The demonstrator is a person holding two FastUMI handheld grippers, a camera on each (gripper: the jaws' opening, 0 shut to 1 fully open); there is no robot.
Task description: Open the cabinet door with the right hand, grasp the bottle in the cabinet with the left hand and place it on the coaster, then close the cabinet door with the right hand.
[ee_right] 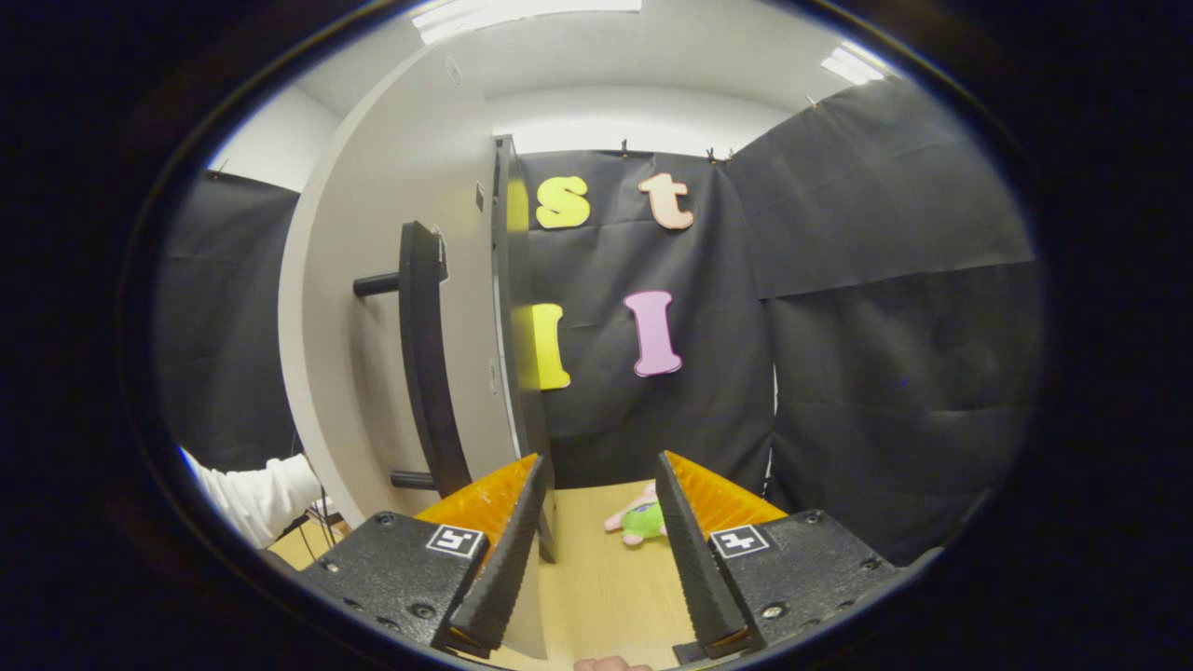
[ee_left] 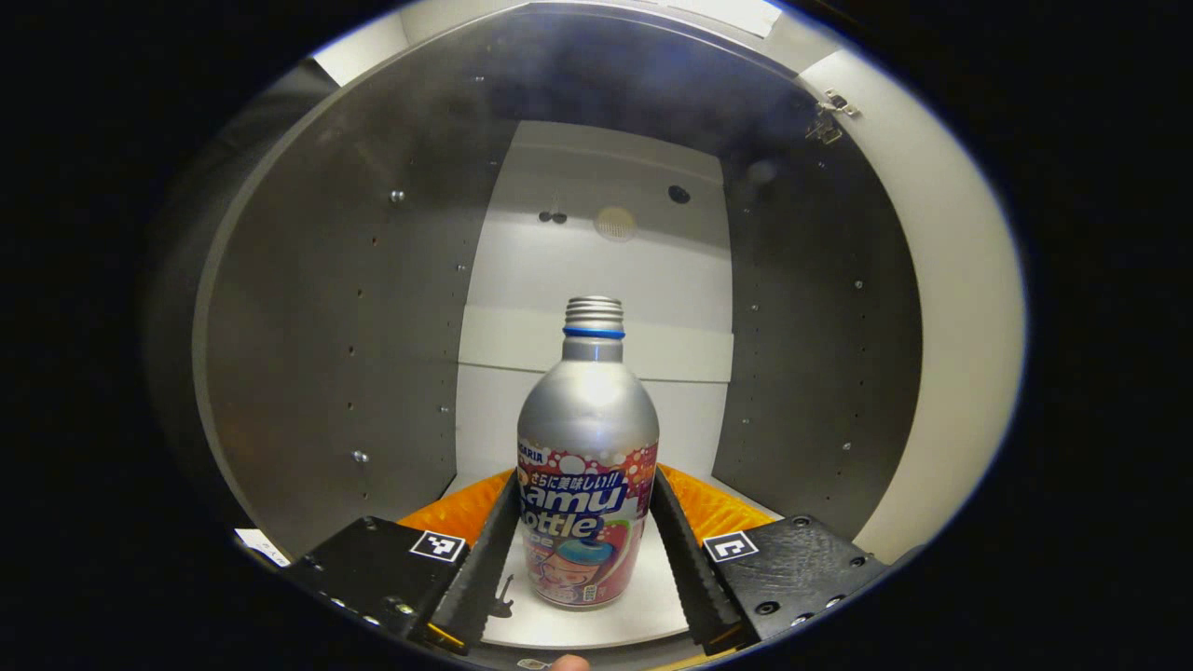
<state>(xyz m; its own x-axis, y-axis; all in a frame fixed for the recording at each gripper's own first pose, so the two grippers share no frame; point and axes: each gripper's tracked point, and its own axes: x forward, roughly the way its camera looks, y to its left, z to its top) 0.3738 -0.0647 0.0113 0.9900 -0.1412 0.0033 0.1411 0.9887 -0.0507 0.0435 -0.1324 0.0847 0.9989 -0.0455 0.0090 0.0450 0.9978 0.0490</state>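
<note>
Walls: black cloth [ee_right: 885,308] hung as booth wall, clipped along top edge; white wall [ee_right: 643,116] above it
Ceiling: white, with bright light panels [ee_right: 527,11]
Table: pale wood top [ee_right: 596,568], just in front of the cloth
Cabinet interior: grey side panels [ee_left: 345,308] dotted with peg holes, white back panel [ee_left: 606,270], white shelf floor [ee_left: 596,615]

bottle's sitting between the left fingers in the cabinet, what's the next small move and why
Probably close the left gripper on the bottle. It stands upright on the cabinet floor with a finger along each side of its labelled body, seemingly not yet pressing. The cabinet door is already open, so gripping, then lifting out, seems next.
</note>
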